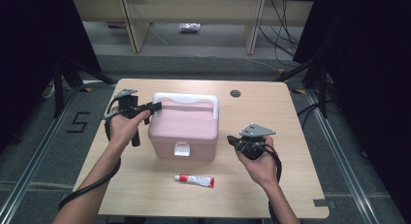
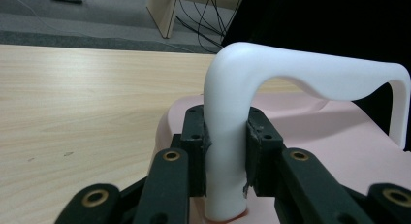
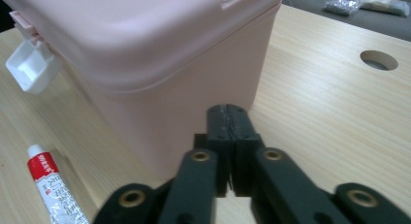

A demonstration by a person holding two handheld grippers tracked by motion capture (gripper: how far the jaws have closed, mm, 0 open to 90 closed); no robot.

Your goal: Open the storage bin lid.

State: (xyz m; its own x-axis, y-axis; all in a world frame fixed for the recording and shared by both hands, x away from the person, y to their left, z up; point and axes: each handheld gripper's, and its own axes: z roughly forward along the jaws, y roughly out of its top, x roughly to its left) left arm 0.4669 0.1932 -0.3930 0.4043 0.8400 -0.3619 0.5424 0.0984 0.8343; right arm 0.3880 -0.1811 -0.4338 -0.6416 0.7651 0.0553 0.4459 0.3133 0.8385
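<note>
A pink lidded box (image 1: 183,129) with a white handle (image 1: 186,98) stands mid-table. Its white front latch (image 1: 182,149) hangs open. My left gripper (image 1: 156,107) is shut on the left upright of the handle (image 2: 228,136), jaws pressing it from both sides. My right gripper (image 1: 234,142) hovers just right of the box, jaws closed together with nothing between them (image 3: 228,122); the box's side wall (image 3: 184,88) is right in front of it. A small red-and-white tube (image 1: 195,180) lies on the table in front of the box, also at the lower left in the right gripper view (image 3: 53,187).
The wooden table (image 1: 271,112) has a round cable hole (image 1: 235,93) behind the box. Bare tabletop lies to the right of the box and along the front edge. Beyond the far edge are floor, desk legs and cables.
</note>
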